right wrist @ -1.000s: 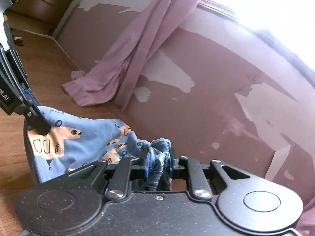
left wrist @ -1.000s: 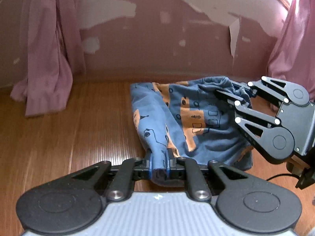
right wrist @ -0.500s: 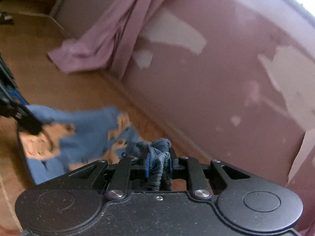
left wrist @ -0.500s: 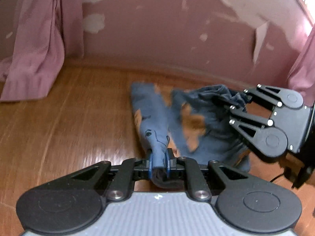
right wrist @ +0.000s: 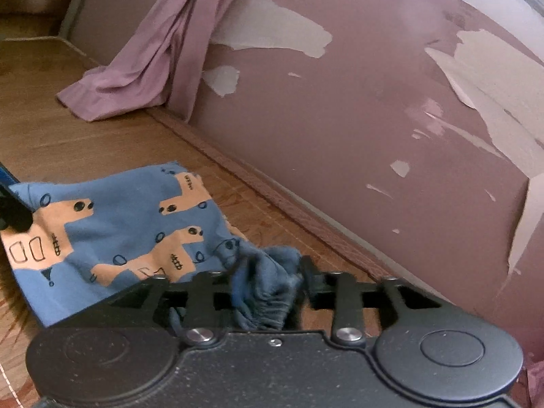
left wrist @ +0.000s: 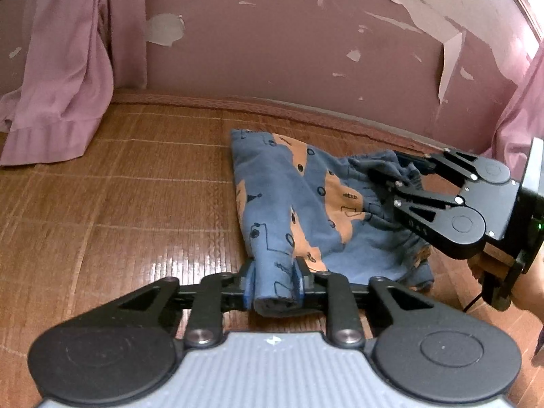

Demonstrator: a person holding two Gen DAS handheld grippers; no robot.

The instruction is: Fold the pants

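Blue pants [left wrist: 272, 204] with orange patches lie spread on the woven mat floor [left wrist: 119, 221]. My left gripper [left wrist: 274, 280] has its jaws parted around a leg end, and the cloth still lies between the fingers. My right gripper [left wrist: 391, 176] sits at the bunched waistband on the right. In the right wrist view the pants [right wrist: 119, 224] stretch off to the left. There the right gripper [right wrist: 270, 272] has its jaws parted with gathered waistband cloth resting loosely between them. One left fingertip [right wrist: 13, 214] shows at the left edge, on the cloth.
A peeling pink wall [left wrist: 306, 51] with a baseboard runs just behind the pants. Pink curtains pool on the floor at the left [left wrist: 57, 102] and hang at the right [left wrist: 520, 119]. A person's hand [left wrist: 530, 292] holds the right gripper.
Both grippers came down and the pants now rest flat on the mat. The gap between the fingers of each gripper has widened around the cloth.
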